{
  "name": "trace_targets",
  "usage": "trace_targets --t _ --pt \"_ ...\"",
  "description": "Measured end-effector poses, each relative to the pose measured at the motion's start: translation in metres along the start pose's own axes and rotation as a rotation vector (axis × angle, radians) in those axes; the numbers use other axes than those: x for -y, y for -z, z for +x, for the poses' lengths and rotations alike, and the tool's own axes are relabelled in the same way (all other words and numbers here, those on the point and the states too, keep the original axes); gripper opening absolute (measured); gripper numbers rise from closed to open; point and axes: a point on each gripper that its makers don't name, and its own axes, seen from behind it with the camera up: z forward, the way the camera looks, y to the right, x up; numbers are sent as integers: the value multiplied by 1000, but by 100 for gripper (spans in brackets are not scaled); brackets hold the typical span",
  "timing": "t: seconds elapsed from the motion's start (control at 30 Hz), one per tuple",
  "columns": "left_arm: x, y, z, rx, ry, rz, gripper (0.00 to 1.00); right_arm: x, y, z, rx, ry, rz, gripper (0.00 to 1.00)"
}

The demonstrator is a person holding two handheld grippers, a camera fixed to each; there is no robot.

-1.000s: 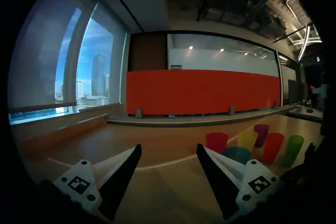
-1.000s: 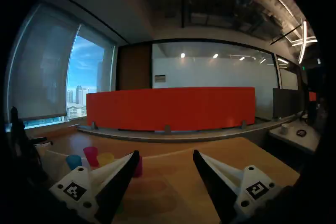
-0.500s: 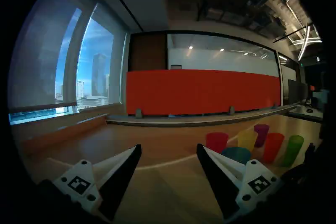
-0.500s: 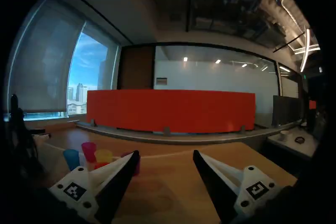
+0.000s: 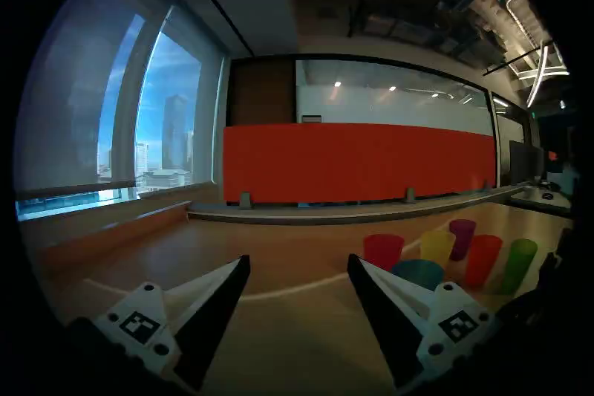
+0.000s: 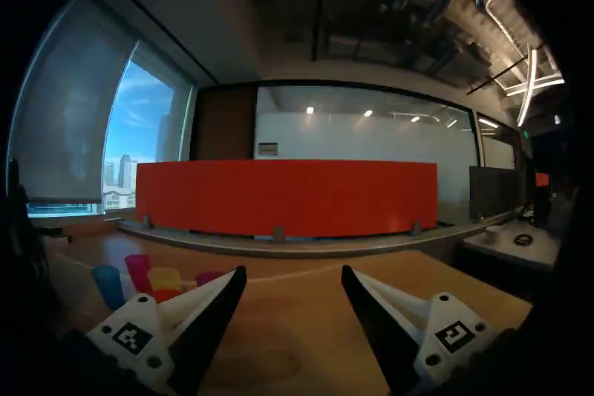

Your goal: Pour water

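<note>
Cups (image 5: pixel 482 258): six, upright, mouths up, bunched toward the table's (image 5: pixel 289 336) far edge.
Left gripper (image 5: pixel 297 262): my jaws spread, empty.
Right gripper (image 6: pixel 292 271): my jaws spread, empty.

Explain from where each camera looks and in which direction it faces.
Left gripper view: rides on the left claw, low over the light wooden table, facing the orange partition panel; its open fingers show below, the cluster of coloured plastic cups to their right.
Right gripper view: rides on the right claw, facing the same panel; its open fingers show below, the cups to their left.
Shared: the table, the panel, the cups.
</note>
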Motion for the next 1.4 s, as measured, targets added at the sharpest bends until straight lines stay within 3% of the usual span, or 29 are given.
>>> trace_targets --t 0.27,0.57,0.97,1.4 --pt "0 0 0 0 0 0 98 -1 -6 -23 9 4 -17 99" --pt "0 -1 0 0 0 0 97 -13 -11 -41 40 -49 -41 99" --pt "1 -1 1 0 0 0 98 -15 -13 -53 64 -5 -59 99" --pt "0 -1 0 0 0 0 98 -16 -13 -53 68 -9 -62 99"
